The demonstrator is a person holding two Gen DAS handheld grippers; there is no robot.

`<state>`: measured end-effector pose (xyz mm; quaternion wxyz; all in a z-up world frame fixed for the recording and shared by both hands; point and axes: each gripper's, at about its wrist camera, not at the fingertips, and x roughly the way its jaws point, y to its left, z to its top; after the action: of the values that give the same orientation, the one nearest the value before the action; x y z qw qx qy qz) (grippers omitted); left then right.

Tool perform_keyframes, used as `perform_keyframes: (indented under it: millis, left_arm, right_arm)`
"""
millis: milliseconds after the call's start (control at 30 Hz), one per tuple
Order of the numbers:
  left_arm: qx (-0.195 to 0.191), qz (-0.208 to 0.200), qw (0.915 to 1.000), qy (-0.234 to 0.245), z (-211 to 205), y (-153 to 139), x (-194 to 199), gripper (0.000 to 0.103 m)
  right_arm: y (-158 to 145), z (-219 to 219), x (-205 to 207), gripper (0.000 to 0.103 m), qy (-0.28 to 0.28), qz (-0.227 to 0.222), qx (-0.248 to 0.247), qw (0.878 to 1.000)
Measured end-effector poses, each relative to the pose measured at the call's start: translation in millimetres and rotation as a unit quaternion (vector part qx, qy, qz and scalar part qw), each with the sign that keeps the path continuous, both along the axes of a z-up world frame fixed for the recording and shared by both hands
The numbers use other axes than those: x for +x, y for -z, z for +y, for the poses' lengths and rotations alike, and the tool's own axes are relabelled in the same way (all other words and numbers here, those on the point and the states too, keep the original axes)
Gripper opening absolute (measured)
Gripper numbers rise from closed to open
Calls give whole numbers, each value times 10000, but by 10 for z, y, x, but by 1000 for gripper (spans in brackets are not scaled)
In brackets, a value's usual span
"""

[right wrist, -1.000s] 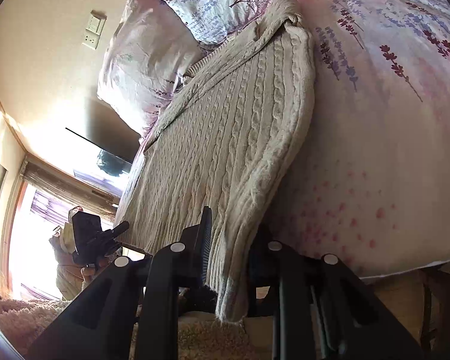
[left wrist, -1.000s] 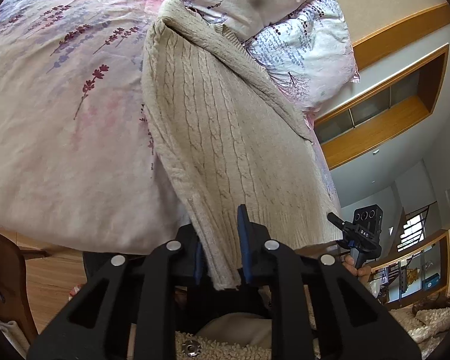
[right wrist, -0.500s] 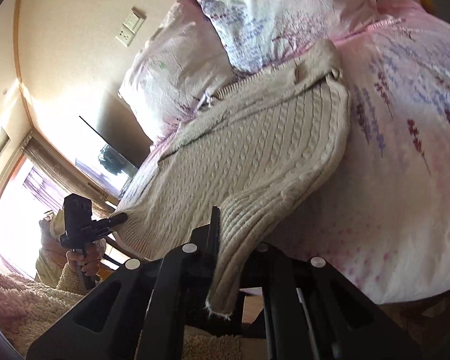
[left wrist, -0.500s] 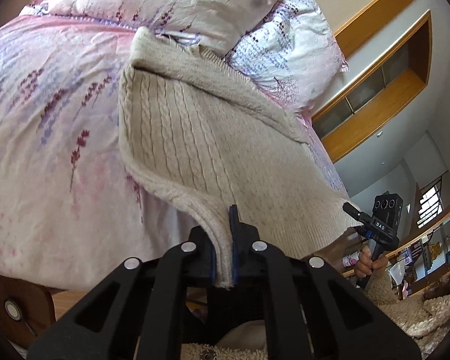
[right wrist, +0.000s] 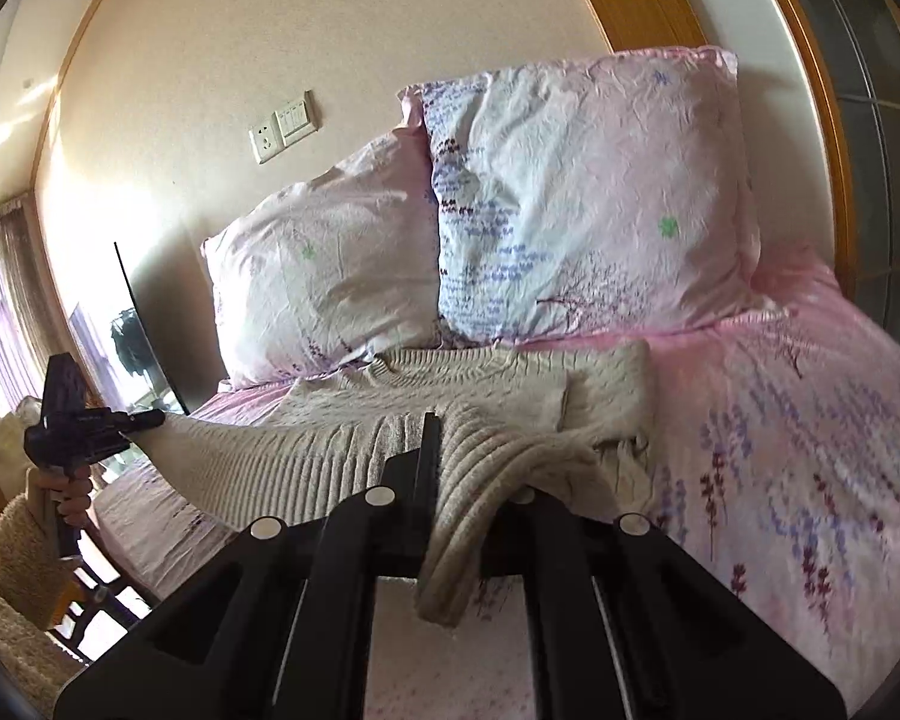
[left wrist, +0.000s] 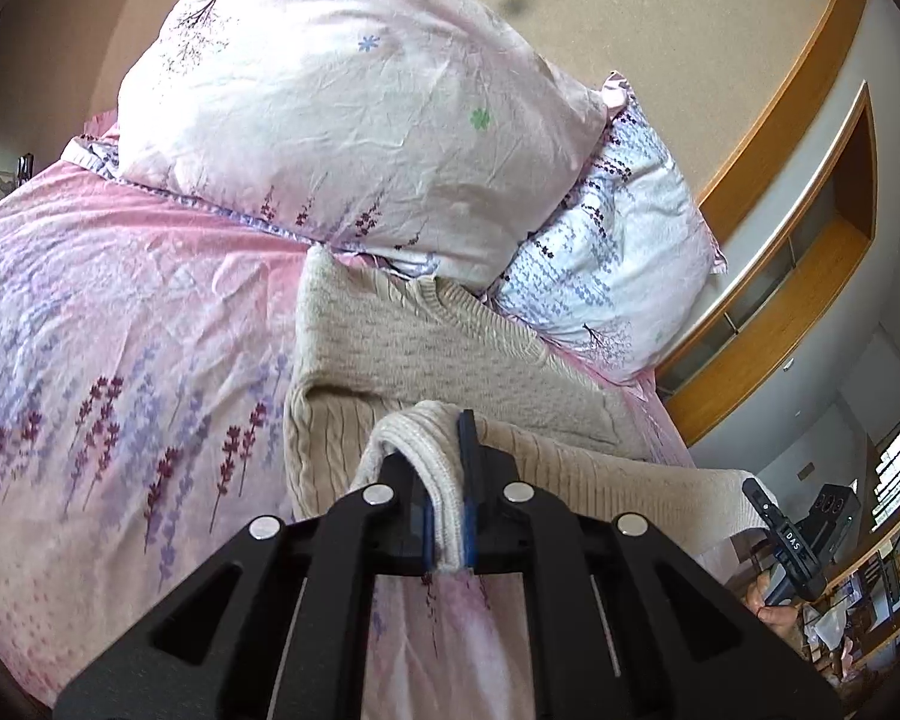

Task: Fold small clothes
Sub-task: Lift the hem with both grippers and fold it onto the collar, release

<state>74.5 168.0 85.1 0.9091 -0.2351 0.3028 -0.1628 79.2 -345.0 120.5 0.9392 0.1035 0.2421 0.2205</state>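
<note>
Cream cable-knit sweater (left wrist: 390,354), lying on a bed with a pink floral duvet (left wrist: 120,360), its neckline toward the two pillows at the head. The near hem is raised off the duvet at both corners. Left gripper (left wrist: 447,516): jaws closed tight on the ribbed hem, which passes between the blue pads and folds over the top of the left-hand finger. Right gripper (right wrist: 450,516): jaws likewise closed on the opposite hem corner; the knit drapes over the right-hand finger and a short end hangs below the pads. In the right wrist view the hem runs taut from this grip across to the left gripper (right wrist: 144,419), seen from the side in the person's hand (right wrist: 66,489), with a fleecy cream sleeve (right wrist: 12,546) below it. In the left wrist view the right gripper (left wrist: 756,489) appears at the lower right edge, at the far end of the lifted hem. The upper body of the sweater (right wrist: 426,396) rests flat on the duvet, one sleeve folded in along its side. A pink pillow (left wrist: 342,102) and a pale blue-patterned pillow (left wrist: 618,258) lean against the beige wall; a wall switch and socket (right wrist: 282,126) sit above them.
</note>
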Motion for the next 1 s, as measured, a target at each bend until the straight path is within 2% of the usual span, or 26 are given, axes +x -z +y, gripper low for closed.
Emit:
perform_keyframes:
  millis: [100,233,433,667,767,933,1000]
  left_arm:
    - [136,-97,9998,-76,-11,-104,224,6]
    - [449,-268,9985,-131,-89,-225,553,6]
    - [422,-88,9987,-281,-138,-175,1150,6]
    - [471,224,9979,-392,-243,40,1687,6]
    - [400,407,9973,-455,-246,180,1862,6]
    - [230,1000,9935,-494,-260,508,2160,6]
    - [86,1134,9924,-459,-256,587,2238,6]
  right_arm:
    - [-70,70,179,6,138,-175,-162,9996]
    - [-75,110,498,6,324,-197,-220,9990]
    - [62,165,1008,6,565,61,-270,9980]
    - [320,199,1541,6,736,609,-347,9948]
    - [433,174,1738,6,796,886,-194,9927]
    - [811,91,2141,7,964,1884,297,9769]
    - [906,65,2248,7,1000,2132,478,9707]
